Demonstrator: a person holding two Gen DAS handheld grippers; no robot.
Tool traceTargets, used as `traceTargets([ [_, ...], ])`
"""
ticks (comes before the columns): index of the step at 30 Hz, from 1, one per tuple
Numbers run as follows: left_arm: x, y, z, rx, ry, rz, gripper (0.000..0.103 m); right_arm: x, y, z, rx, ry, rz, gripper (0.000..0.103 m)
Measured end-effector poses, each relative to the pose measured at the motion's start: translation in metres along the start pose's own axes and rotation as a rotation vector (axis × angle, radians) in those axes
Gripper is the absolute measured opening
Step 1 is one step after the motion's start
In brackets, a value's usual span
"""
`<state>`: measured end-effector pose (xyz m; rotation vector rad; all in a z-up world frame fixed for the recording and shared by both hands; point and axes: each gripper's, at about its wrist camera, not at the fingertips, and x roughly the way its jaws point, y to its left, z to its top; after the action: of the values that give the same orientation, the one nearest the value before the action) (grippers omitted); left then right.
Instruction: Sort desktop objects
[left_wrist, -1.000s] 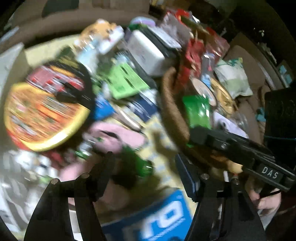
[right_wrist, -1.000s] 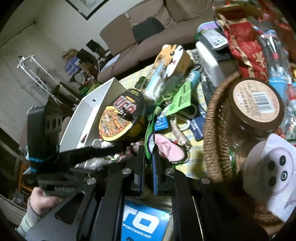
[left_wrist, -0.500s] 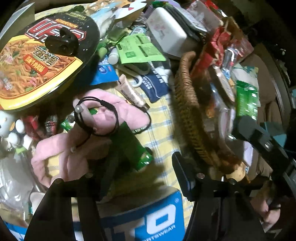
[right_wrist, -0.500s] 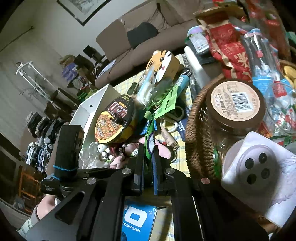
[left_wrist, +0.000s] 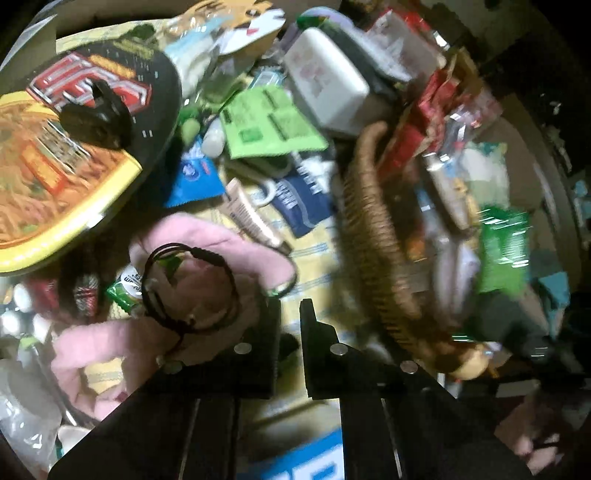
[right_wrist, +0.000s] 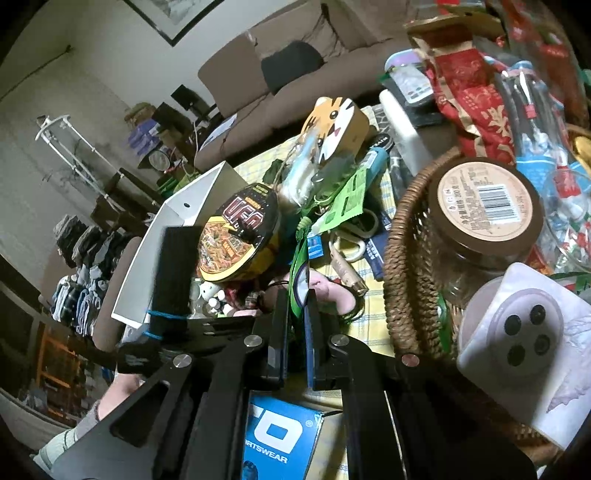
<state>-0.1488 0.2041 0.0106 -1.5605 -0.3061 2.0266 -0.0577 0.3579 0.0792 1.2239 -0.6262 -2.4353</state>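
Desktop objects crowd the bench: a glossy noodle bowl (left_wrist: 70, 147), a soft pink cloth (left_wrist: 207, 295) with a thin black cord loop (left_wrist: 188, 288) lying on it, a flat green paper tag (left_wrist: 269, 125), and a coarse woven wicker basket (right_wrist: 402, 280) already heaped with packets and a brown-lidded jar (right_wrist: 487, 210). The left hand-held gripper (left_wrist: 290, 332) has its jaws almost together beside the cloth; whether anything is pinched there, I cannot tell. The right hand-held gripper (right_wrist: 297, 321) clamps a flat green lanyard strap (right_wrist: 299, 258), probably to lift it clear of the pile.
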Motion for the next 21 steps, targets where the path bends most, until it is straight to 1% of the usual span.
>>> traceTargets([
  [2, -0.011, -0.005, 0.000, 0.029, -0.012, 0.010, 0.008, 0.001, 0.004, -0.001, -0.007, 0.000, 0.002, 0.007],
  [5, -0.012, -0.001, 0.001, 0.016, 0.023, 0.038, 0.009, 0.002, 0.008, -0.001, -0.013, 0.001, -0.003, 0.007],
  [6, -0.006, 0.000, 0.000, 0.029, 0.045, 0.040, 0.009, 0.002, 0.008, -0.001, -0.007, 0.000, -0.007, 0.007],
  [7, -0.003, 0.004, -0.003, 0.032, 0.063, 0.051, 0.015, 0.002, 0.008, -0.001, -0.002, 0.000, -0.009, 0.007],
  [8, 0.002, 0.003, -0.005, 0.035, 0.073, 0.056, 0.025, 0.003, 0.009, -0.002, 0.002, 0.000, -0.010, 0.007],
  [9, 0.004, 0.002, -0.011, 0.046, 0.086, 0.058, 0.027, 0.003, 0.009, -0.003, 0.004, -0.001, -0.011, 0.007],
  [10, 0.010, -0.001, -0.014, 0.056, 0.091, 0.071, 0.027, 0.002, 0.009, -0.004, 0.002, 0.000, -0.012, 0.007],
  [14, 0.040, -0.004, -0.007, 0.090, 0.095, 0.162, 0.027, 0.003, 0.008, -0.005, -0.010, 0.007, -0.022, 0.007],
  [18, 0.057, 0.001, 0.004, 0.097, 0.095, 0.203, 0.025, 0.006, 0.003, -0.004, -0.010, 0.019, -0.025, 0.007],
  [19, 0.057, -0.002, 0.006, 0.121, 0.083, 0.217, 0.016, 0.007, 0.002, -0.004, -0.012, 0.022, -0.026, 0.007],
  [20, 0.057, -0.003, 0.007, 0.134, 0.084, 0.214, 0.010, 0.008, 0.001, -0.003, -0.013, 0.026, -0.028, 0.007],
  [21, 0.057, -0.004, 0.007, 0.140, 0.085, 0.208, 0.010, 0.008, 0.001, -0.003, -0.016, 0.028, -0.028, 0.007],
])
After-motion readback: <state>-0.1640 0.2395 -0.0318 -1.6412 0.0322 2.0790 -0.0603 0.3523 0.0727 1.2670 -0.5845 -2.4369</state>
